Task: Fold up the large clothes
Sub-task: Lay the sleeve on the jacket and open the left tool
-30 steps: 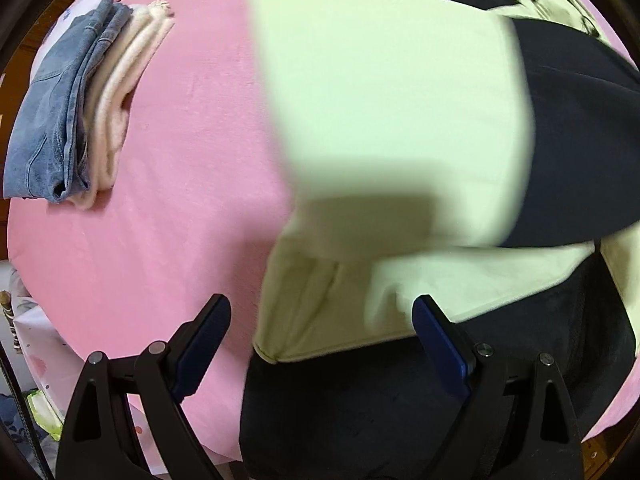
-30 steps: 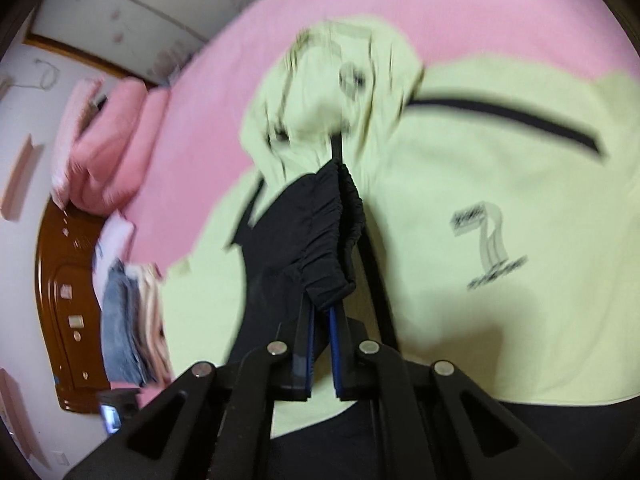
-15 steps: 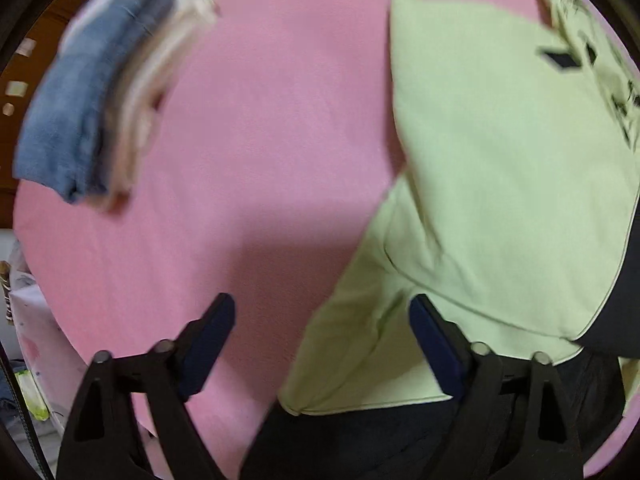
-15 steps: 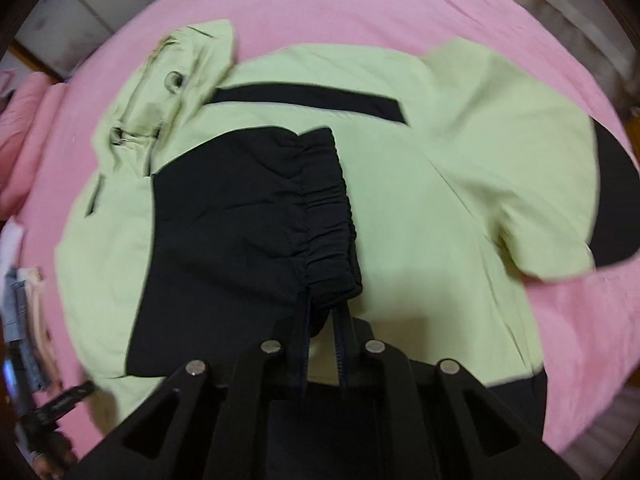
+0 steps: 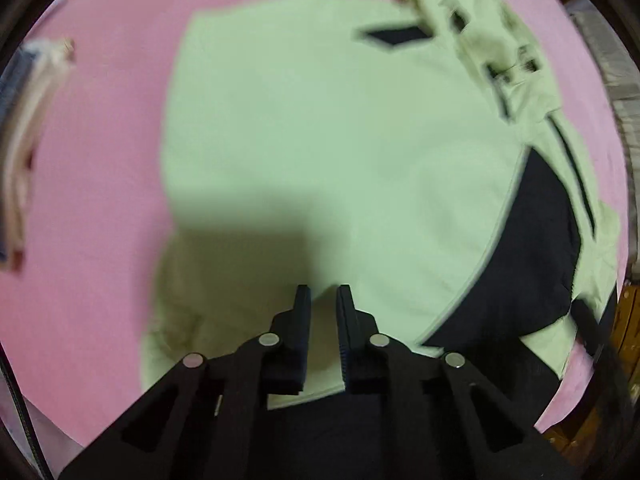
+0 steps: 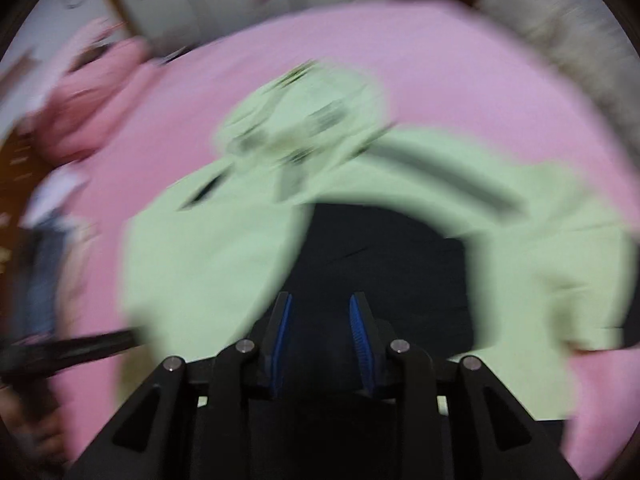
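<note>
A light green jacket (image 5: 320,140) with black panels lies spread on the pink bed sheet (image 5: 100,200), hood (image 5: 480,32) at the far end. Its black sleeve (image 5: 528,260) is folded across the body. My left gripper (image 5: 323,292) points down over the jacket's lower part. Its jaws are closing and stand almost together, with no fabric visibly pinched. In the blurred right wrist view, my right gripper (image 6: 321,300) hangs above the black sleeve (image 6: 384,260) on the jacket (image 6: 200,260). Its jaws are opening, and nothing is pressed between the blue pads.
A stack of folded clothes (image 5: 24,128), denim and cream, sits at the sheet's left edge. Pink bedding (image 6: 88,108) is piled at the far left in the right wrist view. Wooden furniture (image 5: 628,320) borders the bed on the right. A blurred dark bar (image 6: 72,352) crosses the lower left.
The right gripper let go of the black cuff, which now lies on the jacket, and its view swung up. The left gripper went from wide open to nearly shut while sliding over the jacket.
</note>
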A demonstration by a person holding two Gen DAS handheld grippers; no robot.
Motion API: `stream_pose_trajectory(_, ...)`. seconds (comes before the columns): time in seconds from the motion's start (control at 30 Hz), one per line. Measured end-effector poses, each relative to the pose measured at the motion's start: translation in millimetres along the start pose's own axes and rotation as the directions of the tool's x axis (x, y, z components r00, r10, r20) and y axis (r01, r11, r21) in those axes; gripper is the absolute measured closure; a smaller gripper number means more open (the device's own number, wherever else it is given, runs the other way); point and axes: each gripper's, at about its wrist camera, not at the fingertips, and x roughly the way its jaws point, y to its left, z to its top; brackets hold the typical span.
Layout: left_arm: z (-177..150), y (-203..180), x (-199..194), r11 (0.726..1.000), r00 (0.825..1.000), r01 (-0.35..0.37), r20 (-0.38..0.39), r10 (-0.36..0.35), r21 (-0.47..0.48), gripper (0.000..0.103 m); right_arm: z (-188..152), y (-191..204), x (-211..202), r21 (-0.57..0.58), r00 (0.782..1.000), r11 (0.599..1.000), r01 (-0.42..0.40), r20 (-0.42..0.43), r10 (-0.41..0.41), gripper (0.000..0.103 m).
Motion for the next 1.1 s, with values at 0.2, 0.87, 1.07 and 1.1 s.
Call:
stream_pose_trajectory(0.2,19,48,34,0.964,0.985,-0.172,-0.018,0.172,-0.204,0.095,-17,57,75,-0.1,0.959,0.978,-0.184,-0.236,0.157,0.099)
stream_pose_trajectory(0.87,-2,7,3,0.965,0.96,-0.26,0.112,0.256,0.028,0.096,3,-165,31,0.181,0.874,0.856,0.484,-0.042,-0.485,0.1)
stream_pose_trajectory(1.07,8,-31,-40,0.991,0.97,-0.015,0.242,-0.017,0.13,0.096,17,-60,57,-0.003,0.999,0.999,-0.042,0.002,0.042,0.1)
stream_pose_trajectory(1.1,19,-32,-39,0.995,0.971,0.028,0.235,-0.05,0.099,0.096,16,-34,68,-0.016,0.988,0.988,-0.154,-0.034,0.153,0.1)
